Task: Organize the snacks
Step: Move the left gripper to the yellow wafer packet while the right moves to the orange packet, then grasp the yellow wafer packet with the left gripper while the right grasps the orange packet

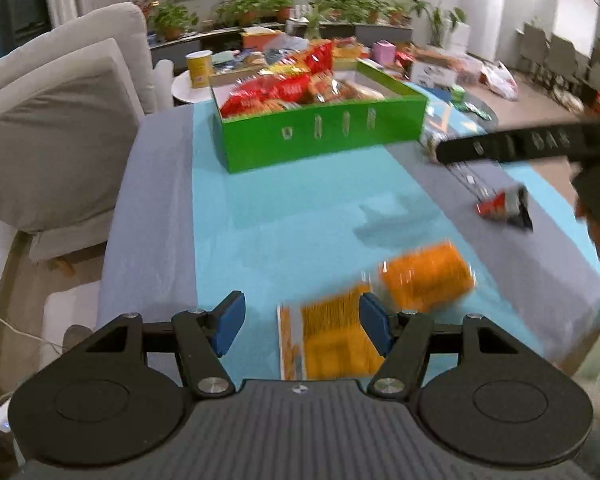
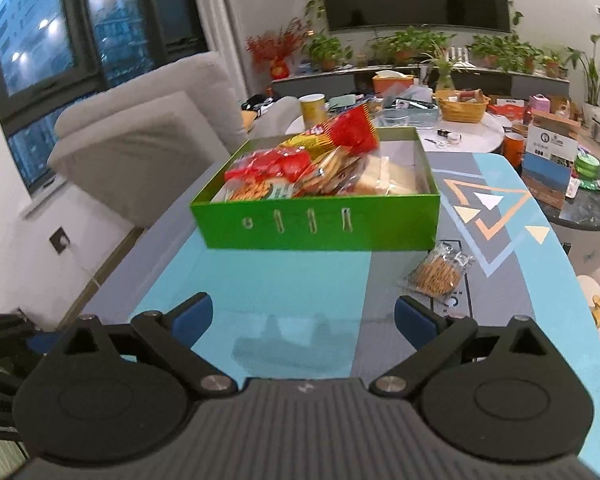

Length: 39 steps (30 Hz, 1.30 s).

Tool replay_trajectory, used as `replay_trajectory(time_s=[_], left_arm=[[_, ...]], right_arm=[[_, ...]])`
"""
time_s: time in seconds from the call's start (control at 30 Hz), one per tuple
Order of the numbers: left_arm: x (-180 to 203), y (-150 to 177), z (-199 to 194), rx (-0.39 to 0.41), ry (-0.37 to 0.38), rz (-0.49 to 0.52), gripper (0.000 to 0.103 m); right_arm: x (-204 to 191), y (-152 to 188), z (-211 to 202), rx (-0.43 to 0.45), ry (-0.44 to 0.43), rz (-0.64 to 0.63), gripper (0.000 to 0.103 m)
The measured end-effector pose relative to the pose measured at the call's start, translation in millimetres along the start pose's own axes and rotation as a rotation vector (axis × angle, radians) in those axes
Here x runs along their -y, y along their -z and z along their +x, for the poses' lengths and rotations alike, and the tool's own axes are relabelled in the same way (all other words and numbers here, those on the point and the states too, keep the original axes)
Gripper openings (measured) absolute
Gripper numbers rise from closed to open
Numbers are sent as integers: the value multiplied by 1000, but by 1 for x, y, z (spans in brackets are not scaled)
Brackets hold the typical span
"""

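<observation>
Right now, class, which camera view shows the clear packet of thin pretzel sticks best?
The right wrist view: the clear packet of thin pretzel sticks lies sharp and unobstructed. In the left wrist view it is blurred and mostly hidden behind the other gripper.

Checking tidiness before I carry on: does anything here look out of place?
Yes. Four snacks lie loose outside the green box: a pretzel bag, an orange pack, a flat orange packet and a red-black packet.
</observation>
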<state>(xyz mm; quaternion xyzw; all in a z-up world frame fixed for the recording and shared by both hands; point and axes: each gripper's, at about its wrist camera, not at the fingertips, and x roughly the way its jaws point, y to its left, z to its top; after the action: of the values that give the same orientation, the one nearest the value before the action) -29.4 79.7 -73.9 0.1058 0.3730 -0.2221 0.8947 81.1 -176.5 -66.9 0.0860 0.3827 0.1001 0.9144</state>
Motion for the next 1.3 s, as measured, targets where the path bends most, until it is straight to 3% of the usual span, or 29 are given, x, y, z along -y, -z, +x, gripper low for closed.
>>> replay_trajectory(time_s=[0.3,0.5,0.67,0.77,0.97,1.1,1.2,1.3], left_arm=[[12,29,19,-77,-35,129,61],[23,7,44,-26,-106,189,61],[22,-13,59,-7,-84,249,61],[11,-21,68,-20,-38,215,61],[-17,-24,82,-96,37,15,61],[-18,-20,78,-91,31,-1,61],[-16,-18,76,-86,23,-4,61],[-15,-18,76,-81,12,-16,61]], right_arm=[[-6,10,3,-59,-22,-6,66],[-8,17,4,-83,-13,-20,66],[-8,23,5,-105,-38,-47,66],[-9,28,5,-126,-86,-92,66],[-15,32,3,-159,-238,-171,66],[-28,36,5,-193,-320,-268,67],[-40,42,9,-206,-319,-355,67],[-44,46,18,-222,-269,-366,67]])
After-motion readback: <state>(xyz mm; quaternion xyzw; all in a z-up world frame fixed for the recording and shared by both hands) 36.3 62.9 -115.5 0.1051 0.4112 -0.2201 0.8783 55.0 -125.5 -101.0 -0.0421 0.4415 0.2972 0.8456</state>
